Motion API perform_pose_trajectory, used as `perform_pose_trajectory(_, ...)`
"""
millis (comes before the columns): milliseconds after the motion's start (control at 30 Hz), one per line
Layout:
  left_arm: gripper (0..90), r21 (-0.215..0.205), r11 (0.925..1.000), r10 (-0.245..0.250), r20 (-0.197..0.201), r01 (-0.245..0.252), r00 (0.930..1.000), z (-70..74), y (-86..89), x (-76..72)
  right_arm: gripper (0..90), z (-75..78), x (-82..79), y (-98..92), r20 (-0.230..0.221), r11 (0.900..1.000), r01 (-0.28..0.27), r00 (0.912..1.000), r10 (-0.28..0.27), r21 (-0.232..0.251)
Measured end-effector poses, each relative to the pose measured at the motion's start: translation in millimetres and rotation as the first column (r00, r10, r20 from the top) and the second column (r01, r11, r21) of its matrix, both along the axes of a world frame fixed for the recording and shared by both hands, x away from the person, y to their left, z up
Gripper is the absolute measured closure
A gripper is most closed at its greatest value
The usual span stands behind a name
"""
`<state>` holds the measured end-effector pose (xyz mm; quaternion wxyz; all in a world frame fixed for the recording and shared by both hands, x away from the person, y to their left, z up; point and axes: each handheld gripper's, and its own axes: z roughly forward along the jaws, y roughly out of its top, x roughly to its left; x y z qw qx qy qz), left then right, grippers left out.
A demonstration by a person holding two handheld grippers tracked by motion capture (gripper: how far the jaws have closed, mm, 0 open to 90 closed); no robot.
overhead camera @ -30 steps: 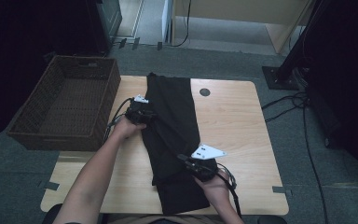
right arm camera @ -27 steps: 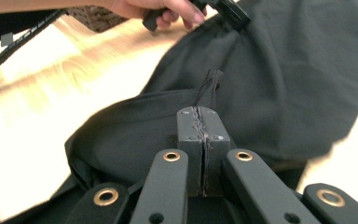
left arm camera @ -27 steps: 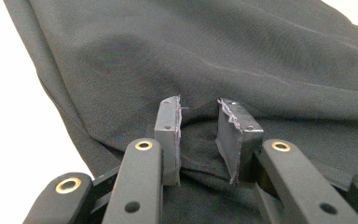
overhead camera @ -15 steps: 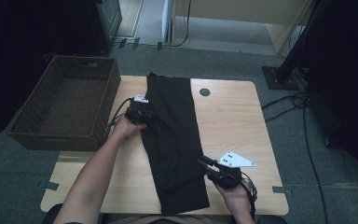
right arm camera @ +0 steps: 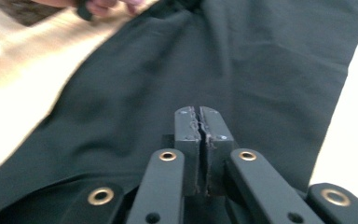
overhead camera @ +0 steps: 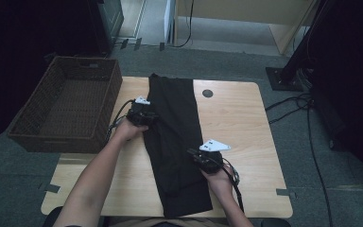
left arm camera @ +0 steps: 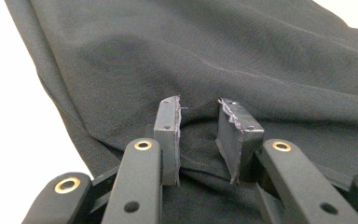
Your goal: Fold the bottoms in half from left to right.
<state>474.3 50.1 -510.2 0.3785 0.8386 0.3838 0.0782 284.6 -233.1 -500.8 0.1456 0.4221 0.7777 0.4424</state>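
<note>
Black cloth (overhead camera: 177, 137) lies under both: left hand-held gripper (left arm camera: 198, 135) pinches it, right hand-held gripper (right arm camera: 199, 140) closed empty.

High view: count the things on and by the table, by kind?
Black cloth: 1
Wicker basket: 1
Tongs: 2, left and right
Total: 4

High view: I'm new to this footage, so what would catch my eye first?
A long black garment lies in a strip down the middle of the pale wooden table. The left gripper pinches a fold at its left edge, while the right gripper, fingers shut, sits over its right side. A dark wicker basket stands left of the table.
</note>
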Motion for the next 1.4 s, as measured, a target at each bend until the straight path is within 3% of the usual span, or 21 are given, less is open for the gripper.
perform_pose_trajectory(133,69.6,-0.003,1.0,0.003,0.005,-0.003,1.0,-0.5,0.0,-1.1,89.1,-10.8,16.9,-3.5,-0.037,0.999,0.027,0.9989,-0.028,-0.036)
perform_pose_trajectory(233,68.9,-0.002,1.0,0.004,0.011,-0.004,0.9999,-0.9,-0.1,-2.2,89.6,-17.4,19.0,-3.9,-0.073,0.998,0.015,0.9972,-0.019,-0.063)
perform_pose_trajectory(400,67.7,0.0,1.0,0.003,0.013,-0.003,0.9999,-0.8,-0.5,-2.9,89.5,-18.2,2.4,-5.3,-0.082,0.997,-0.022,0.9965,0.016,-0.072)
perform_pose_trajectory(500,66.8,-0.004,1.0,0.008,0.013,-0.008,0.9999,-1.0,-1.0,-3.9,89.3,-19.8,-12.3,-5.4,-0.082,0.998,-0.029,0.9963,0.025,-0.051)
perform_pose_trajectory(767,66.3,-0.011,0.9999,0.009,0.01,-0.009,0.9999,-1.2,-0.3,-4.4,81.4,-14.4,-46.0,-6.8,-0.131,0.996,-0.072,0.9892,0.065,-0.049)
perform_pose_trajectory(867,65.8,-0.021,0.9997,0.011,0.005,-0.011,0.9999,-1.5,0.2,-4.2,77.6,-4.2,-51.9,-11.9,-0.089,0.997,-0.069,0.9938,0.066,-0.03)
perform_pose_trajectory(933,64.5,-0.032,0.9994,0.014,-0.003,-0.014,0.9999,-1.6,0.5,-4.5,74.6,3.3,-48.8,-16.5,-0.052,0.998,-0.056,0.9971,0.056,0.001)
perform_pose_trajectory(1000,63.2,-0.037,0.9992,0.011,-0.004,-0.012,0.9999,-1.8,0.5,-5.7,72.0,8.0,-42.3,-19.3,-0.036,0.999,-0.033,0.9988,0.033,0.001)
perform_pose_trajectory(1133,60.9,-0.033,0.9994,0.002,0.004,-0.002,1.0,-2.1,0.7,-8.0,68.4,8.1,-28.8,-21.5,-0.01,1.0,-0.013,0.9999,0.013,-0.002)
perform_pose_trajectory(1167,60.5,-0.032,0.9995,-0.004,0.004,0.004,1.0,-1.9,0.5,-8.9,66.3,5.0,-18.3,-21.3,0.011,1.0,-0.002,0.9999,0.002,-0.004)
perform_pose_trajectory(1300,59.6,-0.023,0.9996,-0.015,0.004,0.015,0.9999,-1.1,0.2,-10.2,64.7,-0.6,-0.4,-18.8,0.027,1.0,0.014,0.9995,-0.014,-0.01)
perform_pose_trajectory(1333,59.1,-0.015,0.9996,-0.022,0.009,0.022,0.9997,-0.9,0.0,-11.7,61.0,-3.8,13.3,-15.7,0.006,1.0,0.023,0.9997,-0.023,0.003)
perform_pose_trajectory(1400,58.5,-0.014,0.9995,-0.028,0.017,0.028,0.9995,-1.4,0.7,-13.4,58.7,-6.8,25.1,-8.7,0.009,1.0,0.027,0.9996,-0.027,-0.01)
